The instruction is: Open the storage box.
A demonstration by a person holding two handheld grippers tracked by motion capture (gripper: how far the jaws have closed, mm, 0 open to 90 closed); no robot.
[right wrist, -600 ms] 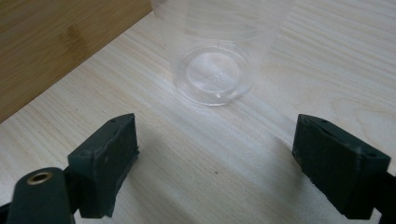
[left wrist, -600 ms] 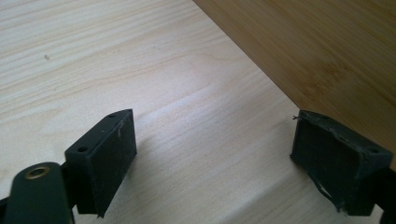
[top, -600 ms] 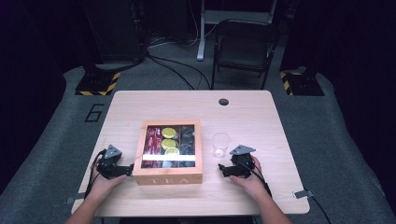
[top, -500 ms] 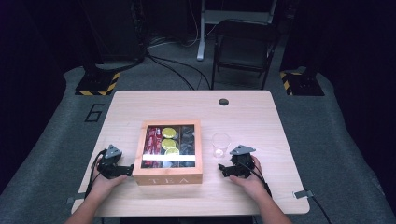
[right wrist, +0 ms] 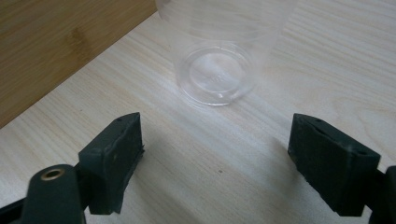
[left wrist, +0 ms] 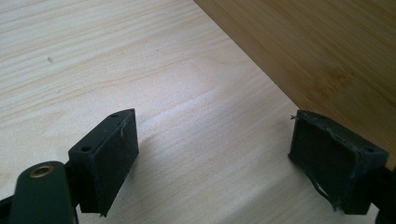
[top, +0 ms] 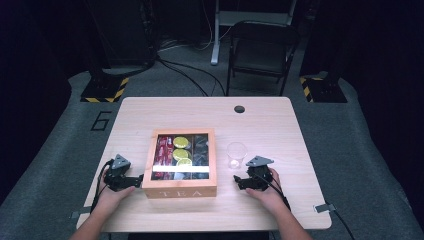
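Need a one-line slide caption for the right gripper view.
Right gripper open, fingers apart on the table, facing an empty clear cup beside the wooden tea box.

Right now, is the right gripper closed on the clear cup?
No. In the right gripper view the clear cup stands ahead of the right gripper, whose fingers are spread over bare table.

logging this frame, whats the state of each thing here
tea box: lid shut, tea packets visible through its window
plastic cup: upright, empty, standing apart from the box
left gripper: jaws open, nothing between them, beside the box
right gripper: jaws open, nothing between them, cup just ahead
chair: unfolded, empty
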